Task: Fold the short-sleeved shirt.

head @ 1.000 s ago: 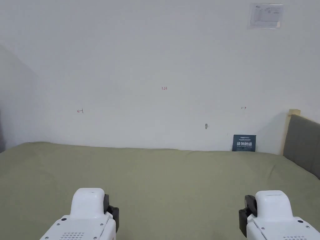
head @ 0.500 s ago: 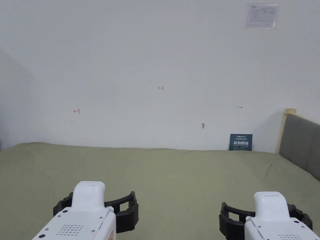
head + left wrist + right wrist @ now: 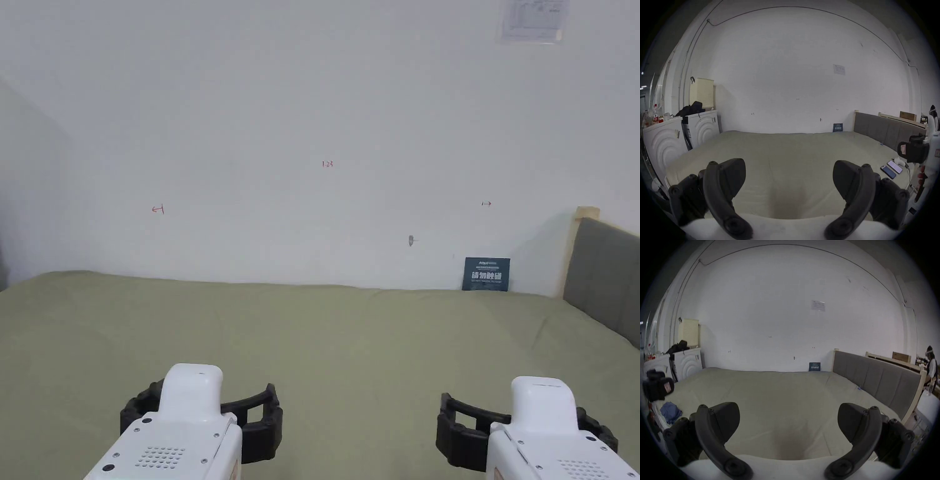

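A bed with an olive-green sheet (image 3: 350, 337) stretches ahead of me. In the right gripper view a crumpled blue garment (image 3: 670, 412) lies near the bed's left front edge. My left gripper (image 3: 203, 400) hovers low over the near left of the sheet. Its jaws stand wide open (image 3: 789, 168) with nothing between them. My right gripper (image 3: 528, 412) hovers at the near right, also open and empty (image 3: 789, 410). Each gripper view catches the other gripper at its side edge, the right gripper (image 3: 914, 151) and the left gripper (image 3: 657, 387).
A grey padded headboard (image 3: 603, 275) bounds the bed on the right, a white wall at the back. Two phones (image 3: 891, 168) lie near the bed's right front edge. White machines (image 3: 705, 126) with a cream basket (image 3: 701, 93) stand left. A person (image 3: 931, 363) stands far right.
Both grippers have gone from shut to wide open. The head camera has shifted slightly.
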A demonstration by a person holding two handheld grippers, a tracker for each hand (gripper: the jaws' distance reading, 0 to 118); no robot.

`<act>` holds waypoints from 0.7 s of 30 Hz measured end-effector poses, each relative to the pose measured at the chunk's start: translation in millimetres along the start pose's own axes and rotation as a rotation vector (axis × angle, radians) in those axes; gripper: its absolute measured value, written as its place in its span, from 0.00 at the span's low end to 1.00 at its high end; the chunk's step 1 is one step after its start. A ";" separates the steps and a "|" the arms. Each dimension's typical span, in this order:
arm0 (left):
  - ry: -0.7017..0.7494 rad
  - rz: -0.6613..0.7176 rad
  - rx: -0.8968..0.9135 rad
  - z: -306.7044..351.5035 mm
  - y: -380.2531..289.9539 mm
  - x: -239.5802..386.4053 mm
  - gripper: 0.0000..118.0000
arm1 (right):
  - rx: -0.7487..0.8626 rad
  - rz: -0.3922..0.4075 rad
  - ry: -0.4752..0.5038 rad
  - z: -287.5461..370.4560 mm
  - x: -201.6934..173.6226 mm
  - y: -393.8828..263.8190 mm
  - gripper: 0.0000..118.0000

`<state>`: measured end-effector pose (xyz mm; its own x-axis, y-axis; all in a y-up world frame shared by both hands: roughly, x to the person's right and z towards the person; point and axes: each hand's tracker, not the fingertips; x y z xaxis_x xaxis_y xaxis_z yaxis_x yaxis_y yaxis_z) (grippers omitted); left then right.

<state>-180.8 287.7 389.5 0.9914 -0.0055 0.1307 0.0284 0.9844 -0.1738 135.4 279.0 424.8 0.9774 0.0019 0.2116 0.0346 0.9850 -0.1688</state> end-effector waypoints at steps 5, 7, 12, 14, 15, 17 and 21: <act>-0.019 0.024 -0.017 -5.8 -7.8 -1.6 0.96 | 0.023 -0.025 -0.009 -1.3 -0.3 -2.0 1.00; -0.027 0.018 -0.017 -6.6 -9.5 -1.4 0.96 | 0.039 -0.015 0.008 0.0 0.2 -4.9 1.00; -0.016 0.005 -0.016 -7.0 -10.2 -0.8 0.96 | 0.049 0.016 0.035 0.5 -3.3 -11.4 1.00; -0.017 0.008 -0.018 -7.1 -8.7 -0.2 0.96 | 0.045 0.025 0.036 0.9 -5.6 -12.4 1.00; -0.018 0.011 -0.018 -7.0 -7.7 -0.6 0.96 | 0.046 0.024 0.035 0.8 -5.9 -12.9 1.00; -0.020 0.017 -0.016 -6.5 -5.5 -1.9 0.96 | 0.048 0.017 0.032 0.5 -6.4 -13.3 1.00; -0.018 0.027 -0.006 -3.4 -1.8 -3.0 0.96 | 0.058 0.010 0.038 1.2 -7.2 -11.6 1.00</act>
<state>-183.4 285.3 386.1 0.9893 0.0247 0.1436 0.0020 0.9831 -0.1830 127.7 267.8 426.4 0.9848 0.0064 0.1738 0.0138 0.9933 -0.1145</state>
